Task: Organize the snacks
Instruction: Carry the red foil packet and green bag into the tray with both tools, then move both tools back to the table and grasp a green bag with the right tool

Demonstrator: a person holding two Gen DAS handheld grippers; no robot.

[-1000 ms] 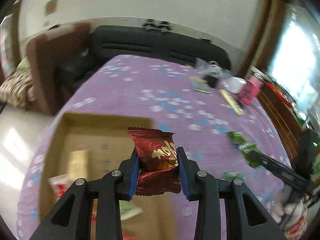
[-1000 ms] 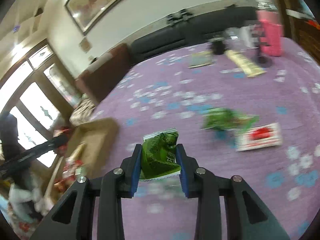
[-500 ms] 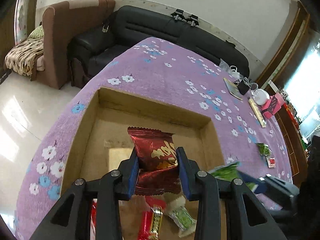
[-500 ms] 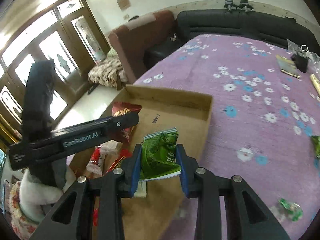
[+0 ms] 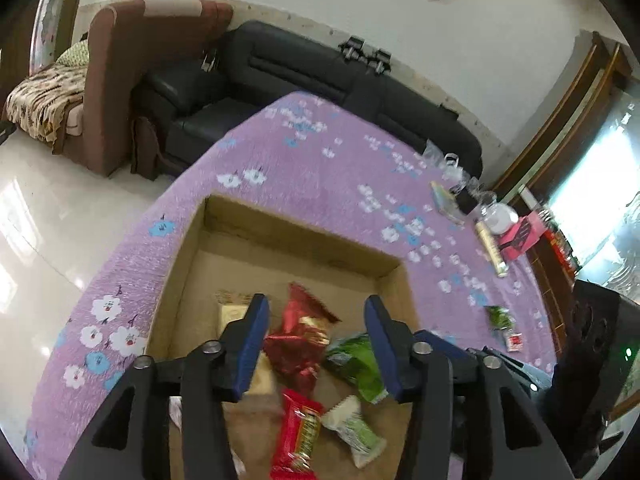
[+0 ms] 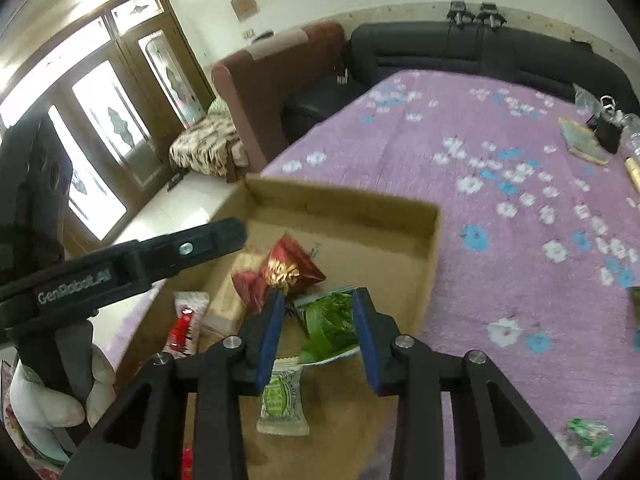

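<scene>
Over cardboard box [image 5: 200, 240], blurred red snack [image 5: 298, 344], green snack [image 6: 330, 320] partly hidden by right gripper [image 6: 318, 332]

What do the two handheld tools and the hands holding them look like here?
Both tools are matte black plastic with triangular cut-outs, silver pivot screws and blue pads on the fingers. The left tool, seen side-on from the right wrist view, carries white "GenRobot.AI" lettering. The left hand wears a white glove. The right tool looks the same. No cables visible.

Dark-red foil snack [image 5: 298, 344] – crumpled, inside cardboard box [image 5: 304, 236]; green packet [image 6: 330, 320] beside it.
</scene>
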